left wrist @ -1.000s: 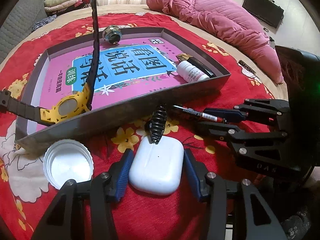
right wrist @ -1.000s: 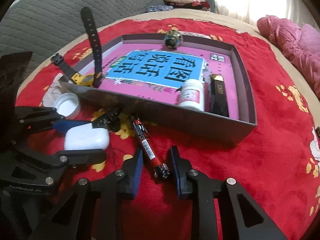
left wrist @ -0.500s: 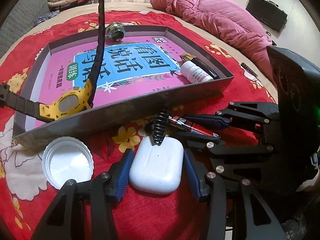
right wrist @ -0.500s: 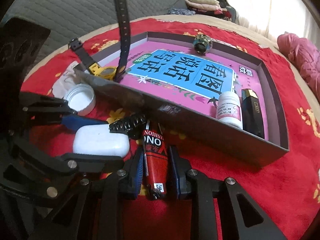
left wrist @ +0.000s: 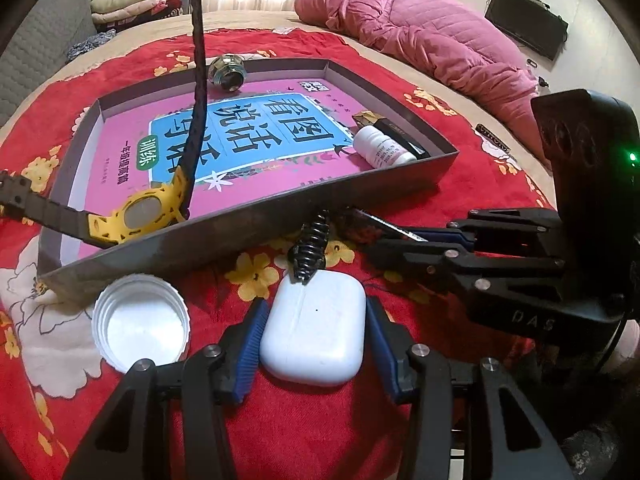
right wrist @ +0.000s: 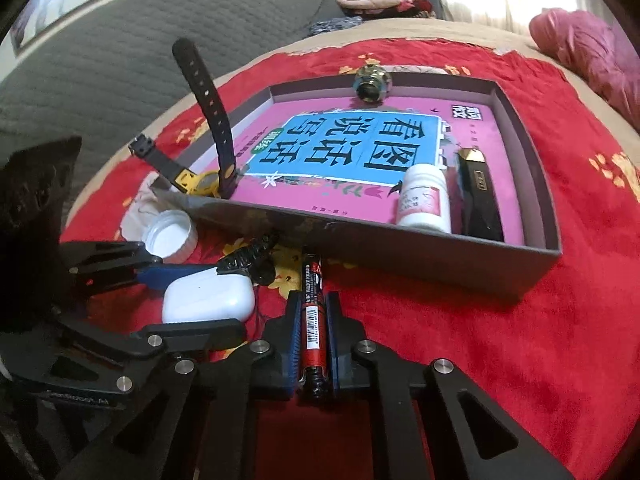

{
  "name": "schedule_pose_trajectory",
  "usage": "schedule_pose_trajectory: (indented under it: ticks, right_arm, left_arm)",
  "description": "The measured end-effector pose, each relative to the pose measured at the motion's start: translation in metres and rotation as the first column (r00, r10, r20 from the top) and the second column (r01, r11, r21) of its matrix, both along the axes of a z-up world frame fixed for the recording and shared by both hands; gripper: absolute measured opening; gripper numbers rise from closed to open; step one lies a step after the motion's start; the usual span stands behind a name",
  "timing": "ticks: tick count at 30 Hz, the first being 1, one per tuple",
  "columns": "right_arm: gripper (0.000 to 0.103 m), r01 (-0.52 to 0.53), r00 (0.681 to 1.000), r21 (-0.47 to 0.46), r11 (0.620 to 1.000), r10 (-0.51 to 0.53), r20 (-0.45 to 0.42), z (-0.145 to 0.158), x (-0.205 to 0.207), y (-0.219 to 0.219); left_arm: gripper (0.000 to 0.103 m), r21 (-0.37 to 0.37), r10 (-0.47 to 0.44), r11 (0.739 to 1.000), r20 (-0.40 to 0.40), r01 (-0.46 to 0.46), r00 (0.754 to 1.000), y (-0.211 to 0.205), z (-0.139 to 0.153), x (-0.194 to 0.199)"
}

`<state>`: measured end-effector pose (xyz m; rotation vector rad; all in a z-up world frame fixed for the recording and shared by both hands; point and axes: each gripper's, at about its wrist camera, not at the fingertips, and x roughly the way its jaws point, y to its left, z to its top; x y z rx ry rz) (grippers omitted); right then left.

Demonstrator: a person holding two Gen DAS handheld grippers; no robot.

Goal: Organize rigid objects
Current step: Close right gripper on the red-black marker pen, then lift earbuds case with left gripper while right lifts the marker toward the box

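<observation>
- Pen [right wrist: 314, 316] clamped in right hand-held gripper [right wrist: 313, 334], jaws just closed on it, on red cloth [right wrist: 460, 340] before box [right wrist: 420, 248].
- Earbud case [left wrist: 314, 326] between parted pads of left hand-held gripper [left wrist: 314, 340], contact unclear.

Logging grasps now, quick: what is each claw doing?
Left claw: open around the white earbud case.
Right claw: just closed, gripping the red-black pen.

Bed [left wrist: 248, 20] bearing a red floral cloth [left wrist: 320, 432].
Lying on cloth: grey tray [left wrist: 248, 236] centre frame, white cap [left wrist: 140, 324] lower left, white case [left wrist: 316, 332], black clip [left wrist: 310, 252].
</observation>
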<state>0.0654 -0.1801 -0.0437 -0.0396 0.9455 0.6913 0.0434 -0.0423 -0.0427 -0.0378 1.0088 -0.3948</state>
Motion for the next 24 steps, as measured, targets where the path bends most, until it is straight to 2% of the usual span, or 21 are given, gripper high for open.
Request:
schedule_pose_trajectory:
  ticks: [8, 11, 13, 16, 18, 22, 24]
  right_arm:
    - [0.011, 0.015, 0.999, 0.008, 1.000, -0.015, 0.033, 0.015, -0.011, -0.002]
    - [0.011, 0.007, 0.999, -0.067, 0.998, -0.005, 0.042, 0.011, -0.013, 0.006]
    - [0.011, -0.003, 1.000, -0.116, 0.993, 0.004, 0.009, 0.001, -0.012, 0.011]
    - [0.011, -0.009, 1.000, -0.139, 0.990, 0.010, 0.014, -0.002, -0.014, 0.013]
    - [0.012, -0.003, 1.000, -0.126, 0.992, 0.001, -0.014, -0.005, -0.011, 0.010]
    - [0.013, 0.046, 0.993, -0.041, 0.998, -0.050, -0.108, -0.012, -0.002, -0.002]
    - [0.013, 0.046, 0.992, -0.044, 0.998, -0.051, -0.116, -0.011, -0.002, -0.003]
  left_arm:
    - [0.045, -0.022, 0.019, 1.000, 0.031, -0.018, 0.999, 0.006, 0.013, -0.011]
    - [0.045, -0.028, 0.025, 0.999, 0.035, -0.025, 0.999, 0.008, 0.015, -0.011]
    - [0.045, -0.026, 0.024, 0.999, 0.030, -0.024, 0.999, 0.008, 0.015, -0.012]
    - [0.045, -0.026, 0.020, 0.999, 0.036, -0.019, 0.999, 0.007, 0.016, -0.014]
    - [0.045, -0.028, 0.020, 0.999, 0.039, -0.019, 0.999, 0.007, 0.017, -0.015]
    - [0.045, -0.036, 0.026, 0.999, 0.039, -0.025, 0.999, 0.008, 0.019, -0.014]
    - [0.045, -0.041, 0.028, 0.999, 0.037, -0.026, 0.999, 0.009, 0.019, -0.015]
